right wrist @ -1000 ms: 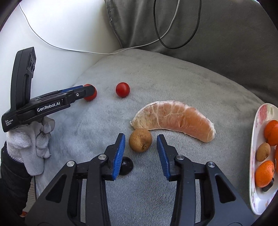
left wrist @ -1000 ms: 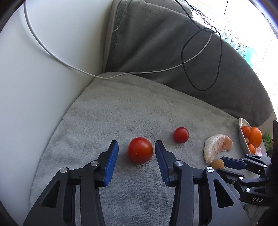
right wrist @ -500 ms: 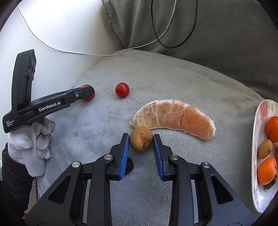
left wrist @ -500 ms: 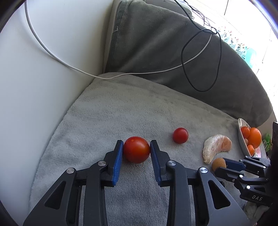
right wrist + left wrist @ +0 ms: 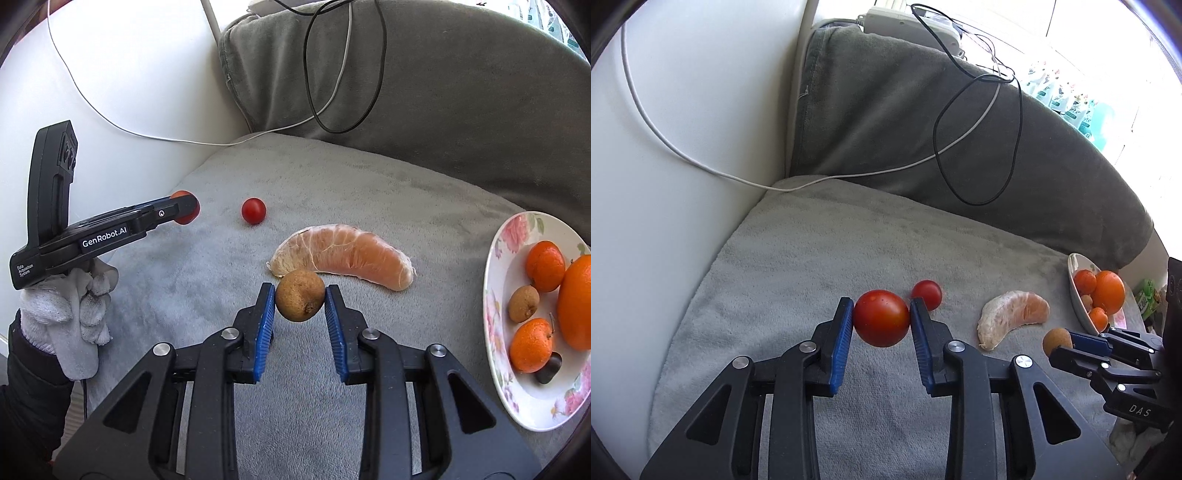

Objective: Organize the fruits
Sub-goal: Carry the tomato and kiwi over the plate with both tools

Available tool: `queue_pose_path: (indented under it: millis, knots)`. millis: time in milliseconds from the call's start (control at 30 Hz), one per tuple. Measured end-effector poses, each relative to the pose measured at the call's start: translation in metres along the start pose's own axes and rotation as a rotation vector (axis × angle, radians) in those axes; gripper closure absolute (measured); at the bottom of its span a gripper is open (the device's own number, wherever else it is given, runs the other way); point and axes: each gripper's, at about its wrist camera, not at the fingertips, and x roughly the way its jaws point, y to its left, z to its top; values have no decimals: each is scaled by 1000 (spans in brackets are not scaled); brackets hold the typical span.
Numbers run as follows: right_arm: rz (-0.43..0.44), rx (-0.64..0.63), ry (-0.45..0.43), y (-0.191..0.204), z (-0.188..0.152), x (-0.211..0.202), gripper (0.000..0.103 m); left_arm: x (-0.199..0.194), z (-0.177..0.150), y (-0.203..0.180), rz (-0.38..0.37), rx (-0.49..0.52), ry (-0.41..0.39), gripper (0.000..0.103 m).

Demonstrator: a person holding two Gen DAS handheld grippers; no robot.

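My left gripper (image 5: 881, 322) is shut on a large red tomato (image 5: 881, 323), held a little above the grey blanket (image 5: 849, 251). A small red tomato (image 5: 926, 294) lies just behind it. My right gripper (image 5: 300, 300) is shut on a small brown round fruit (image 5: 300, 300), lifted slightly off the blanket in front of a peeled pomelo segment (image 5: 343, 256). In the right wrist view the left gripper (image 5: 184, 208) shows at the left with its tomato. In the left wrist view the right gripper (image 5: 1060, 341) shows at the right with the brown fruit (image 5: 1055, 340).
A flowered white plate (image 5: 496, 317) at the right holds oranges, a mandarin, a brown fruit and a dark chestnut-like thing. Grey cushion (image 5: 424, 85) rises behind, with a white cable (image 5: 683, 147) and a black cable (image 5: 960, 147) draped over it. A white armrest (image 5: 665, 184) stands left. A gloved hand (image 5: 70, 306) holds the left gripper.
Both grippers went from open around their fruit to shut on it. Each has since lifted its fruit a little off the blanket.
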Motion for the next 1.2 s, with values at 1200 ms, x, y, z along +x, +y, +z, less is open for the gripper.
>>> queue_pose_path:
  millis: [1200]
  knots:
    - [-215,166,-160,-107,-55,-114,74,15,15,-148,-225,193,10,73]
